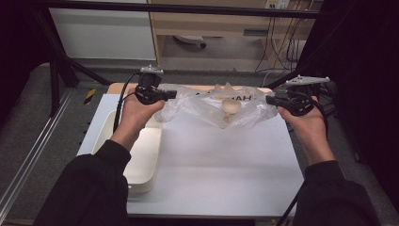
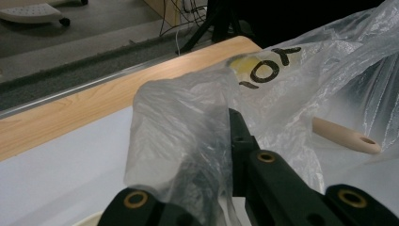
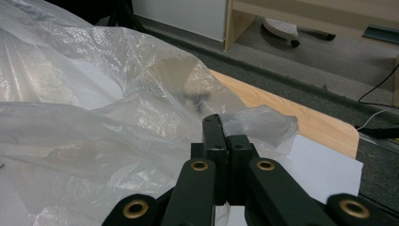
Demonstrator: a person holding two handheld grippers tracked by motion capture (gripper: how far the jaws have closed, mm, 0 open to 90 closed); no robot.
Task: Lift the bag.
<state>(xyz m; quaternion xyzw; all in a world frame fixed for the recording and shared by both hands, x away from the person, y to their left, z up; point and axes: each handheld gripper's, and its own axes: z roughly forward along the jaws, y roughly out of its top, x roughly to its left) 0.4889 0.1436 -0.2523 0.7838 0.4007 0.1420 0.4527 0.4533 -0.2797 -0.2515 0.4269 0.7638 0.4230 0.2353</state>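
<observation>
High view: clear plastic bag (image 1: 214,109) stretched between left gripper (image 1: 170,94) and right gripper (image 1: 272,99), over far middle of white worktop (image 1: 211,160), wooden spoon (image 1: 230,108) sagging inside. Left gripper view: jaws closed on a bunched fold of bag (image 2: 188,136), film draped over one jaw, spoon handle (image 2: 346,136) lying to right within bag. Right gripper view: right gripper (image 3: 225,141) clamped tight on bag's edge (image 3: 254,122). White tray (image 1: 141,155) at near left, under left forearm. Probably lifting bag to tip spoon out; best done holding both pinches firm, raising evenly, keeping film taut without tearing, mouth aimed low, though opening's side hard to make out.
</observation>
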